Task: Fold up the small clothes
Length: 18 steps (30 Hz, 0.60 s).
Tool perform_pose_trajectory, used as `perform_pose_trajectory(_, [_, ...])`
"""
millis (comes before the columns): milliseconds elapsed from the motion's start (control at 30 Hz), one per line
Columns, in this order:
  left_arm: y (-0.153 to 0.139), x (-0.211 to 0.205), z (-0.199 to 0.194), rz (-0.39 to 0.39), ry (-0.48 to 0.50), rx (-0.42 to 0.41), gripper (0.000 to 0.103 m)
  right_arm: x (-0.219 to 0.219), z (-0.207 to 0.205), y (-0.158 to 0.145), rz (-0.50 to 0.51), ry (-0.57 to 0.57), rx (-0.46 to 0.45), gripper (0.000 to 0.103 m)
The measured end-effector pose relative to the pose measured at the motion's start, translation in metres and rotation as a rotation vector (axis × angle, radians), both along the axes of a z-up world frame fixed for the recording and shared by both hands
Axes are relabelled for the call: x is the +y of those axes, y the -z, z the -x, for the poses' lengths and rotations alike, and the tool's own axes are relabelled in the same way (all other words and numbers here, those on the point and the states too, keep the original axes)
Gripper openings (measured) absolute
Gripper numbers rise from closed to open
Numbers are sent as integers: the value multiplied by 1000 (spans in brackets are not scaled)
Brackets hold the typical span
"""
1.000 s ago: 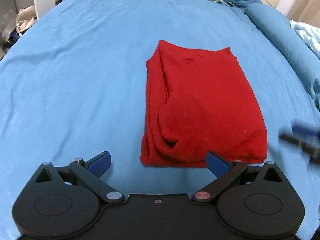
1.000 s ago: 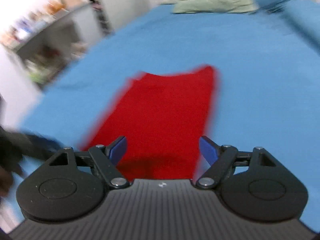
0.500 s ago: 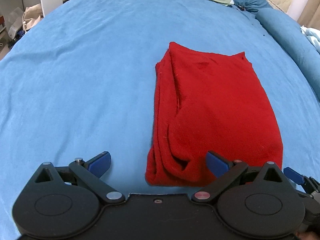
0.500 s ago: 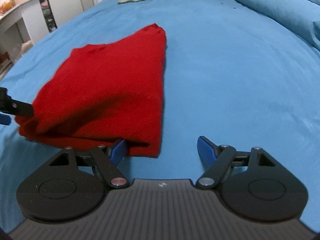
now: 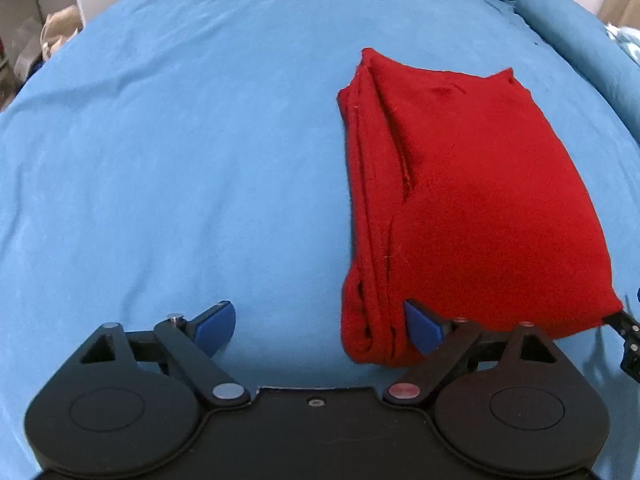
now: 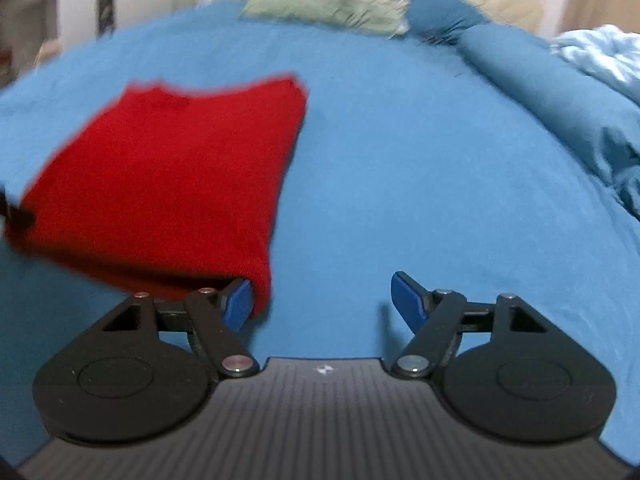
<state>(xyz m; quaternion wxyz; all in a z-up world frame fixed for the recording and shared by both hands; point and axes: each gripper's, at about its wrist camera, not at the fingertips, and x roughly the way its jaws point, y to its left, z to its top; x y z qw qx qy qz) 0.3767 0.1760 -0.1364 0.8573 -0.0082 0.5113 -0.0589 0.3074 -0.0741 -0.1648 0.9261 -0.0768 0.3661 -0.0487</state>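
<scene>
A red folded garment (image 5: 472, 200) lies flat on the blue bed sheet (image 5: 180, 160). My left gripper (image 5: 318, 328) hovers low at its near left corner. The jaws are closing but still wide: the folded edge sits just inside the right finger (image 5: 422, 330), and the left finger rests over bare sheet. In the right wrist view, which is blurred, the garment (image 6: 168, 184) fills the left side. My right gripper (image 6: 323, 302) is at its near right corner with jaws closing. Its left finger (image 6: 238, 304) is tucked at the corner's edge, and the other is over the sheet.
A green garment (image 6: 320, 10) and a dark blue pillow (image 6: 440, 16) lie at the far end of the bed. A blue bolster (image 6: 540, 76) and a pale blue quilt (image 6: 600, 56) run along the right side. Shelves (image 5: 24, 40) stand off the bed's left.
Both grippers have come down to the garment's near edge, one at each corner. Their fingers stand a little closer together than before. The garment has not moved.
</scene>
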Motion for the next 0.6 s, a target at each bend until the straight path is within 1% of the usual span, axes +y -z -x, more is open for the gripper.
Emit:
perform_pose_trajectory(67, [-1, -4, 3, -23, 10, -9, 94, -2, -1, 8, 5, -27, 26, 87])
perform_pose_trajectory(167, [-6, -5, 5, -27, 3, 0, 92, -12, -3, 4, -43, -39, 56, 87])
perform_pose_trajectory(233, [-16, -7, 4, -31, 1, 10, 91, -18, -2, -6, -53, -59, 57, 87])
perform_pose_trajectory(300, [-33, -16, 3, -60, 11, -9, 91, -20, 0, -21, -42, -71, 41, 89])
perform_pose_trajectory(333, [-43, -20, 2, -69, 19, -19, 92, -23, 0, -33, -31, -69, 26, 90])
perform_pose_trajectory(367, [-50, -24, -1, -66, 27, -27, 96, -28, -2, -46, -32, -72, 11, 90])
perform_pose_trajectory(400, [-58, -26, -5, -51, 33, -37, 98, -32, -6, -56, -50, -80, 5, 95])
perform_pose_trajectory(433, [-65, -29, -9, -28, 37, -47, 102, -37, -12, -66, -83, -92, 7, 103])
perform_pose_trajectory(500, [-75, -33, -22, 9, 46, -63, 103, -48, -32, -86, -185, -128, 32, 103])
perform_pose_trajectory(600, [-78, -41, -45, 13, 61, -67, 103, -60, -67, -103, -305, -133, 68, 103])
